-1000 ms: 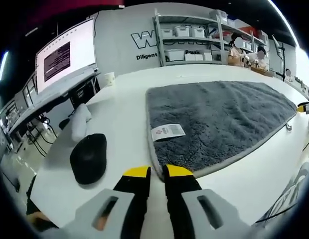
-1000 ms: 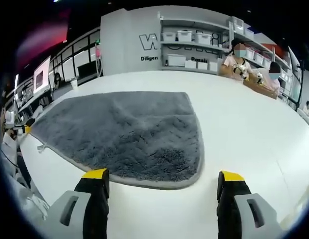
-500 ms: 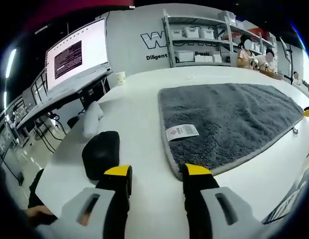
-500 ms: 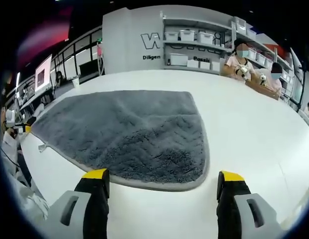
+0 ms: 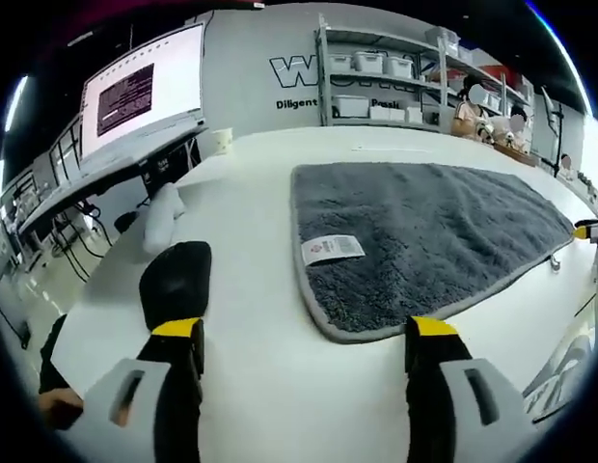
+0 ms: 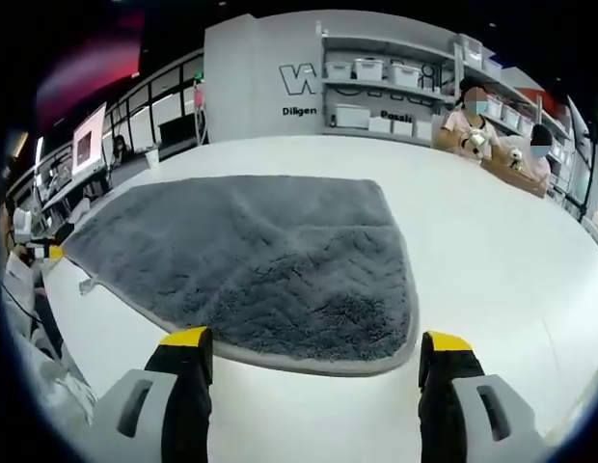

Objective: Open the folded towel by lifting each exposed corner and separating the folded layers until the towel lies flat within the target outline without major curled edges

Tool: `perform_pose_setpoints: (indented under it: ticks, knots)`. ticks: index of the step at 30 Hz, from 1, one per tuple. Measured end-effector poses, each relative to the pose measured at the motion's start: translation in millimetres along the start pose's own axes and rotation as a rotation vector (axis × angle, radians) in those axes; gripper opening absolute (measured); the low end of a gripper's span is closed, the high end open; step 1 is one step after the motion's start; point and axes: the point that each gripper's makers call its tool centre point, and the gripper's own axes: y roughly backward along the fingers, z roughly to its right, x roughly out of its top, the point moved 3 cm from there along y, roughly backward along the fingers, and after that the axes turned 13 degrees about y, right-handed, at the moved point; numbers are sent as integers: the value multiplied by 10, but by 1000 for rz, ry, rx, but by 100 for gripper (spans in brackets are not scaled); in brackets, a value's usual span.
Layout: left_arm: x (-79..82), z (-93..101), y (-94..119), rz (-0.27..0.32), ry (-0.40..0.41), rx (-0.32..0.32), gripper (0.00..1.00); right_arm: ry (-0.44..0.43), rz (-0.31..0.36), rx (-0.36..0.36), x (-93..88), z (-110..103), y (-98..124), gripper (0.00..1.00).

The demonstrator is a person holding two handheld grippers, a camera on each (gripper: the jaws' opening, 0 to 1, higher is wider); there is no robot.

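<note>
- Lying spread on the white counter (image 5: 251, 193), grey towel (image 5: 424, 222), pile side up, pale binding round the edge.
- Far left in the left gripper view: wall screen (image 5: 145, 82) above a side desk, then a rolled white cloth (image 5: 162, 214) and a black rounded object (image 5: 174, 285) resting on the counter, both apart from the towel.
- Left tool (image 5: 304, 338) released, jaws wide apart, yellow tips low over bare counter; neither tip touching the fabric.
- Just ahead of that tool and between its jaws, the towel's near rounded corner; right-hand tip just beside the binding.
- White care label (image 5: 330, 249) lying flat on the pile near that corner's left edge.
- Farther right, small loop tab (image 5: 555, 260) poking out from the towel's long edge.
- In the right gripper view, towel (image 6: 251, 256) stretching from far left across to the middle, chevron texture visible, small tab (image 6: 84, 285) at its left edge.
- Right tool (image 6: 316, 347) released too, jaws wide, tips over bare counter (image 6: 492, 251) just short of the towel's rounded near corner, which sits ahead and between them.
- Behind, grey wall with shelving (image 6: 376, 92) holding white bins; seated people at the far right.
</note>
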Motion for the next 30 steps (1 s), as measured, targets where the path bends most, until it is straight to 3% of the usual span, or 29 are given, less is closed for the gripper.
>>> perform_pose_setpoints:
  ticks: [5,8,15,20,26,30]
  knots:
    - [7,103,-7,-3,-13,-35,94,-2,0,0,6,-9,8,87]
    - [73,197,-17,36,5,-77,99,3,-1,4,11,-26,8,87]
    - [150,390,-4,68,39,-150,99,14,-2,17,27,-95,-12,87]
    - [146,525,-16,65,13,-174,99,28,6,43,74,-201,-60,87]
    - [135,806,-13,57,-21,-256,93,74,1,77,140,-367,-129,89]
    - [103,957,-37,45,-47,-287,91,76,32,89,221,-429,-90,89]
